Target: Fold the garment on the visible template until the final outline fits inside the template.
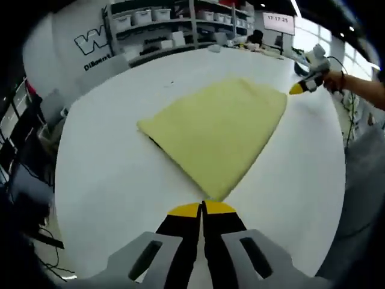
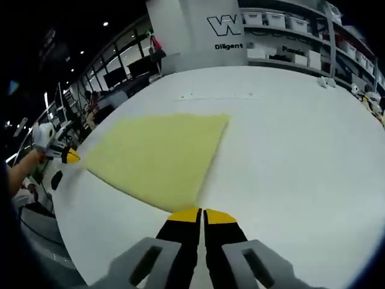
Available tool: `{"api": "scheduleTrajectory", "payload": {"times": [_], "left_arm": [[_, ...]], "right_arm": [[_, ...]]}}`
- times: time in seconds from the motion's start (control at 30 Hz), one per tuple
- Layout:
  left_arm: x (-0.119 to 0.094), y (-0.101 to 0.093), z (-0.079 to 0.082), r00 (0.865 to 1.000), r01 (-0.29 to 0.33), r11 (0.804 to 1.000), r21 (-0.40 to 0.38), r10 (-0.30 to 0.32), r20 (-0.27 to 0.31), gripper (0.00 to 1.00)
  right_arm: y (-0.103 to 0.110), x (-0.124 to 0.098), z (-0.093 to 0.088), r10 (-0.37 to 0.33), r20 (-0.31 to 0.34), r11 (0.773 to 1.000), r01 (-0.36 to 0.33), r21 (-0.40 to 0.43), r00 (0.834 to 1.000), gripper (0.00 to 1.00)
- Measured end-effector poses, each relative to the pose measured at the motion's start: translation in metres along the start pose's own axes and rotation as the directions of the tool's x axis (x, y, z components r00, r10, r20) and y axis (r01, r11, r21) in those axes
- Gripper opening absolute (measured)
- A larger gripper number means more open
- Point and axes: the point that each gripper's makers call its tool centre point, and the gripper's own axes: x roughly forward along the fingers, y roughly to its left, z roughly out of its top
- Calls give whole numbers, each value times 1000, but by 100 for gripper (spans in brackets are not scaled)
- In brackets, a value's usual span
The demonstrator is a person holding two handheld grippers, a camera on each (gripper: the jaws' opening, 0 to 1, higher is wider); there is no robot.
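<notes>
A pale yellow garment (image 1: 216,129) lies folded flat on the white table (image 1: 108,180), roughly four-cornered. A thin dark edge (image 1: 154,140) peeks out under its left side. My left gripper (image 1: 202,208) is shut, its yellow-tipped jaws pressed together right at the garment's near corner, with no cloth seen between them. In the right gripper view the same garment (image 2: 156,153) spreads to the left, and my right gripper (image 2: 203,212) is shut beside its near corner. The right gripper (image 1: 299,88) also appears at the garment's far right corner, and the left gripper (image 2: 70,156) at the far left corner.
Shelves with white bins (image 1: 156,18) and a wall with lettering (image 2: 227,27) stand beyond the table. A person's hand (image 1: 352,84) holds the right gripper. Desks and chairs (image 2: 114,84) line the far left. Bare table top (image 2: 301,138) extends right of the garment.
</notes>
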Motion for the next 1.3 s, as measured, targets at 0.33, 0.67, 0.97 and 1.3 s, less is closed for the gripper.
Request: {"api": "scheduleTrajectory", "payload": {"times": [0.33, 0.67, 0.97, 1.3], "left_arm": [[17, -8, 16, 995, 6, 945, -327, 25, 92, 31], [41, -27, -6, 998, -21, 889, -458, 42, 37, 23], [39, -32, -11, 1000, -21, 937, -349, 27, 12, 9], [32, -34, -18, 999, -38, 950, -309, 38, -7, 9]], "right_arm": [[16, 15, 6, 43, -2, 997, -42, 67, 999, 18], [22, 27, -7, 41, -41, 996, -38, 79, 998, 7], [20, 26, -12, 10, -57, 1000, -8, 22, 998, 0], [27, 18, -24, 25, -83, 1000, -25, 3, 996, 0]]}}
